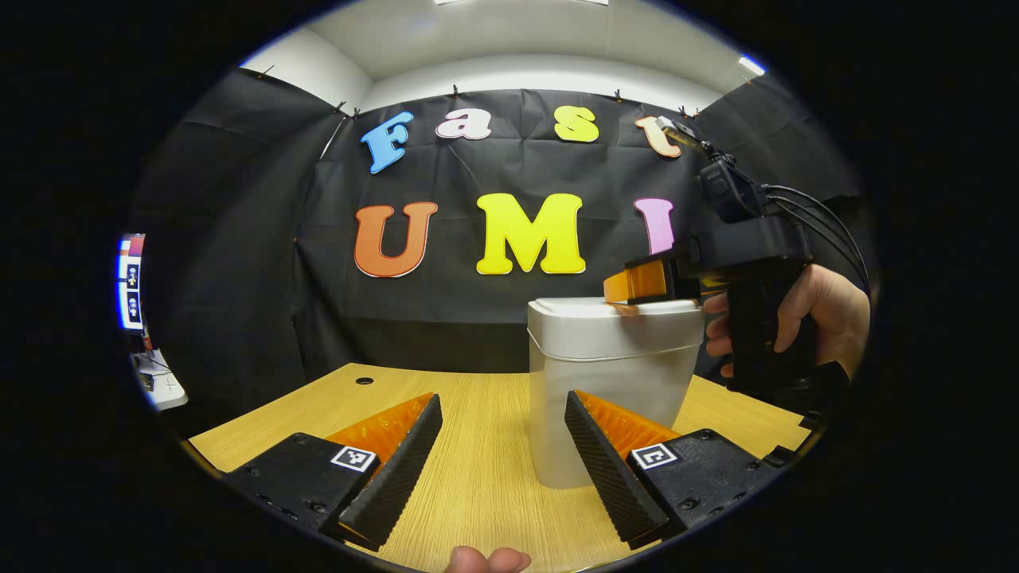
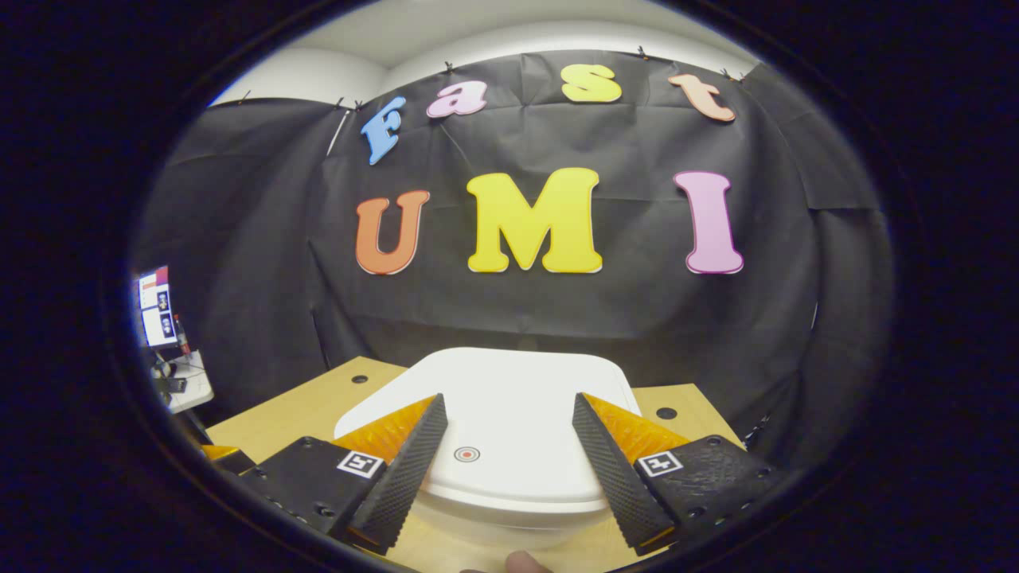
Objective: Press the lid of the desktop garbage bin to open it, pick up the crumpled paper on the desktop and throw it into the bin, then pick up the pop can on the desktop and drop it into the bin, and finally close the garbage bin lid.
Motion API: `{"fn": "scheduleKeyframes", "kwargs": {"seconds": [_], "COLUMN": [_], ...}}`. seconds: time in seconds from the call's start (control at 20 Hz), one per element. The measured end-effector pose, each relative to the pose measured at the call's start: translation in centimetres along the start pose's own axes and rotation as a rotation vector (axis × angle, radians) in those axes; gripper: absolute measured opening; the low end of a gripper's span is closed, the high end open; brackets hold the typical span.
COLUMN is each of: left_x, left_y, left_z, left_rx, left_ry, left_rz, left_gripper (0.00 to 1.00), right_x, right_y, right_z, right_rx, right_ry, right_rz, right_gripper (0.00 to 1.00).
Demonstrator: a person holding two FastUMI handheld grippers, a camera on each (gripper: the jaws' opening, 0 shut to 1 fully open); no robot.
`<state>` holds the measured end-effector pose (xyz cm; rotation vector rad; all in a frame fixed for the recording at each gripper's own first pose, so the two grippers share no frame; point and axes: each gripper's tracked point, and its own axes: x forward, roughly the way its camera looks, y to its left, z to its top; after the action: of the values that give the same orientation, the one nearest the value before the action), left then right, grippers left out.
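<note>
My right tool (image 2: pixel 509 446) hangs just above the bin's lid (image 2: pixel 509 398), fingers spread wide with nothing between them; in the left gripper view I see the same tool (image 1: pixel 637 286) from the side, its fingers laid almost flat over the right-hand part of the lid (image 1: pixel 613 314) and so close that I cannot tell whether they touch it. The garbage bin (image 1: pixel 605 398) stands upright on the tabletop (image 1: pixel 478 446) with the lid lying flat, so I judge the opening press is the step in hand. What the move turns on is the small round target mark (image 2: pixel 466 454) on the lid: in the right gripper view it lies straight below and between my fingers, nearer the left finger than the right, so I would press downward, not reach forward. My left tool (image 1: pixel 501 454) is also released and empty, held low over the tabletop with the bin just ahead, slightly toward its right finger; it is lower than the lid, so the right hand (image 1: pixel 804 318) is plainly better placed to press. I cannot place the crumpled paper or the pop can from these views.
</note>
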<state>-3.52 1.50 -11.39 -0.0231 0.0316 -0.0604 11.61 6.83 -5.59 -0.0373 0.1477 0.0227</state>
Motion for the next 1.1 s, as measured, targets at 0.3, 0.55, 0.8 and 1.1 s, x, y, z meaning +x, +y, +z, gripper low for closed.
{"fn": "scheduleKeyframes", "kwargs": {"seconds": [0.3, 0.55, 0.8, 1.1], "left_x": [0.5, 0.7, 0.9, 0.8], "left_y": [-0.4, -0.3, -0.9, -0.7], "left_z": [0.3, 0.5, 2.2, 4.2], "left_rx": [-0.032, -0.037, -0.012, 0.003], "left_ry": [-0.015, -0.016, -0.038, -0.058], "left_rz": [-0.028, -0.017, -0.013, -0.010], "left_gripper": [1.00, 1.00, 1.00, 1.00], "right_x": [0.1, -0.5, -3.0, -7.4], "right_y": [-0.5, -0.5, -1.5, -2.8], "right_z": [-0.7, 0.6, 3.8, 3.0], "right_rx": [-0.003, -0.007, 0.002, 0.065], "right_ry": [-0.081, -0.136, -0.270, -0.309], "right_rz": [0.020, -0.008, -0.047, -0.054], "right_gripper": [1.00, 1.00, 0.95, 0.97]}}
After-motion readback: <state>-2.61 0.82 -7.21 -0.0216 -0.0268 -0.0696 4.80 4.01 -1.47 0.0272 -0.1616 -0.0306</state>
